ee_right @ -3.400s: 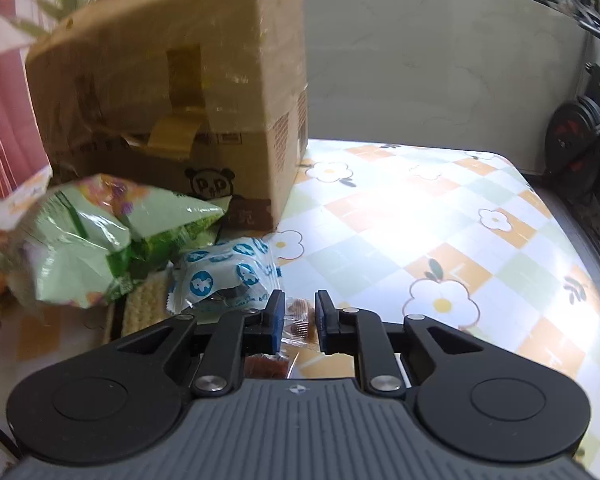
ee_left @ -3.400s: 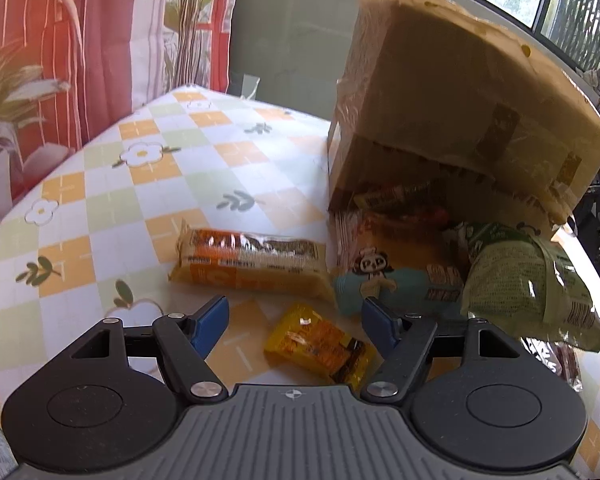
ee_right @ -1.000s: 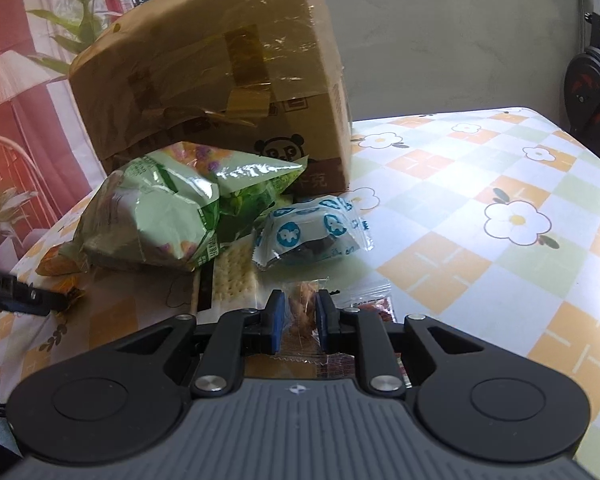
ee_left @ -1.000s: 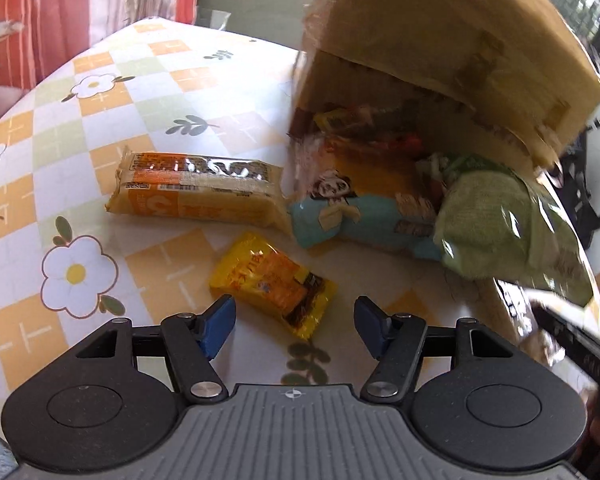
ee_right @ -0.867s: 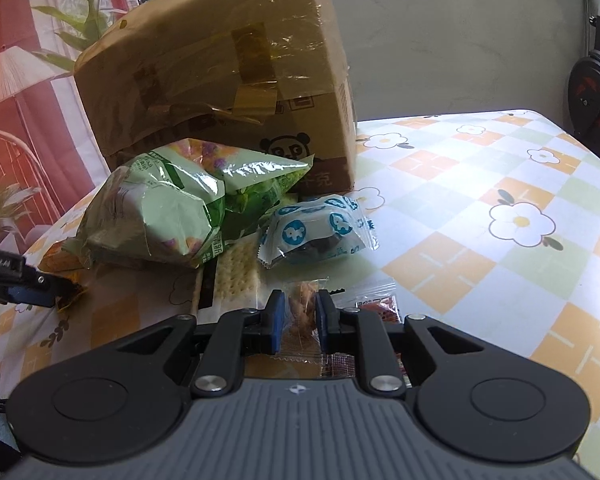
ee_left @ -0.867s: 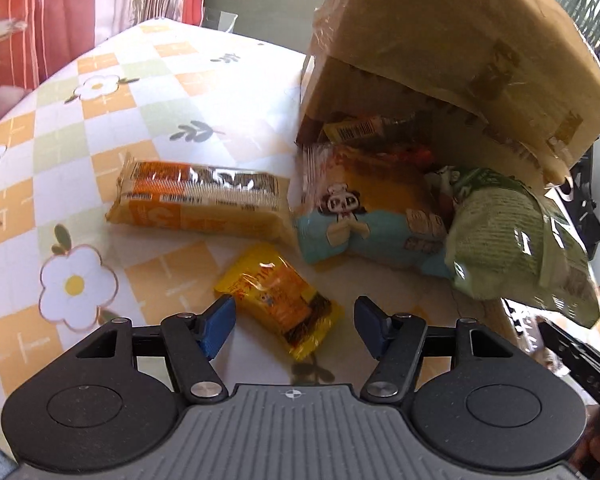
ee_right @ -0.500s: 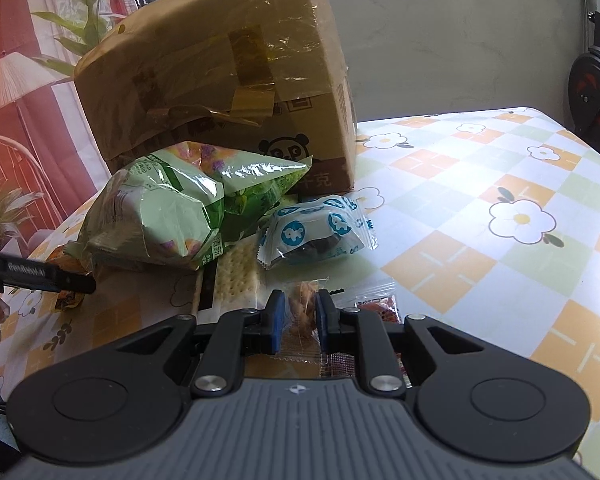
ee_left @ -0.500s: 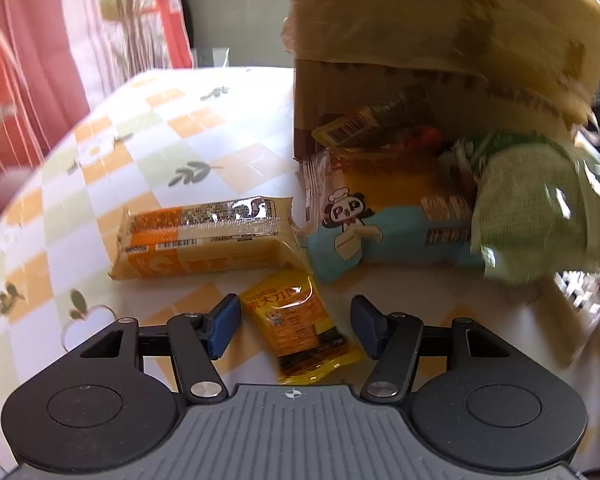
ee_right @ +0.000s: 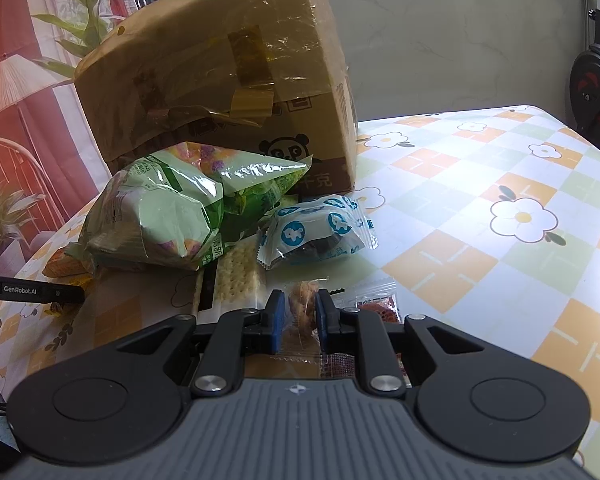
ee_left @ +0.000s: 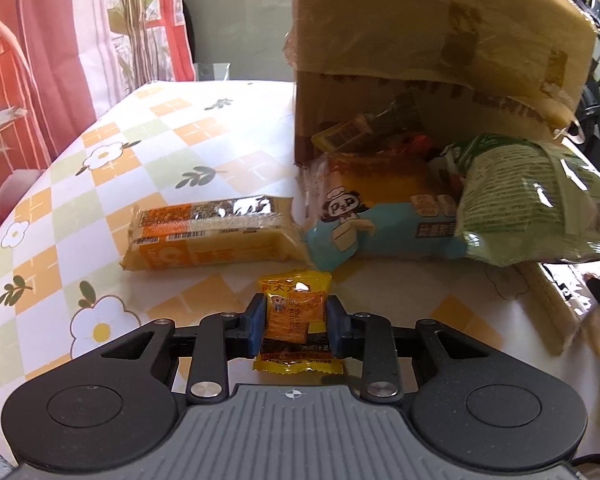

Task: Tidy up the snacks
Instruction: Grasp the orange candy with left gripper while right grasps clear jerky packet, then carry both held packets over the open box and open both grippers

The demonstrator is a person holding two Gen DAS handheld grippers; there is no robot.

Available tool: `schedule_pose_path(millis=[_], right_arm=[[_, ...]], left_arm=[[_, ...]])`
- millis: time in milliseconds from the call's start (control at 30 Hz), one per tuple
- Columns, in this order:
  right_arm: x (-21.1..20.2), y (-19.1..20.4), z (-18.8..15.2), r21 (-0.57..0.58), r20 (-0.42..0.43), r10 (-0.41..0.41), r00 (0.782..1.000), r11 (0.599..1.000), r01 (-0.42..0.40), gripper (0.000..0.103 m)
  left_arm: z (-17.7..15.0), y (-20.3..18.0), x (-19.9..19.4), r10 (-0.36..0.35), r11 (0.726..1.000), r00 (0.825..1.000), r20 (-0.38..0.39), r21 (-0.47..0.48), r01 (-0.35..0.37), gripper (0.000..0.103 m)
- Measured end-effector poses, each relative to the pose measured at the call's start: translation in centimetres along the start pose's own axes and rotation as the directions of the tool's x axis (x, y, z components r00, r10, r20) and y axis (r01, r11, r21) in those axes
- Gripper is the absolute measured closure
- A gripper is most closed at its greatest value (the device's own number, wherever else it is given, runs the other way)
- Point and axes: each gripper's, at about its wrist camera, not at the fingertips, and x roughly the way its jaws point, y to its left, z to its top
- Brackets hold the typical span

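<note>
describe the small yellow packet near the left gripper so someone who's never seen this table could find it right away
Start at the big cardboard box tipped over on the flowered tablecloth, with snacks spilled in front of it. Nearer than the long orange biscuit pack and the blue panda pack lies the small yellow packet. It is the smallest there, with an orange window, and sits pinched between the left gripper pads.

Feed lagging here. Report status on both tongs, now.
Left tongs just closed on yellow packet. Right tongs shut on clear snack pouch. Nothing blocking either.
</note>
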Motion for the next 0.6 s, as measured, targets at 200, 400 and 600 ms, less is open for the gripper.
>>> schedule_pose_path(millis=[200,400,600], right_arm=[[0.0,0.0,0.0,-0.001,0.001,-0.002,1.0,1.0,0.002,0.085],[-0.1,0.0,0.0,-0.002,0.005,-0.003,1.0,1.0,0.003,0.085],[-0.7,-0.2,0.2,0.012,0.022,-0.029,0.999,1.0,0.028,0.085]], left_arm=[[-0.2,-0.5,-0.8,-0.033,0.999,0.999,0.038,0.015,0.033,0.07],[-0.2,-0.6,-1.4,-0.05,0.999,0.997,0.063,0.017,0.049,0.07],[0.6,-0.2,-2.9,-0.063,0.998,0.99,0.129,0.018,0.061,0.07]])
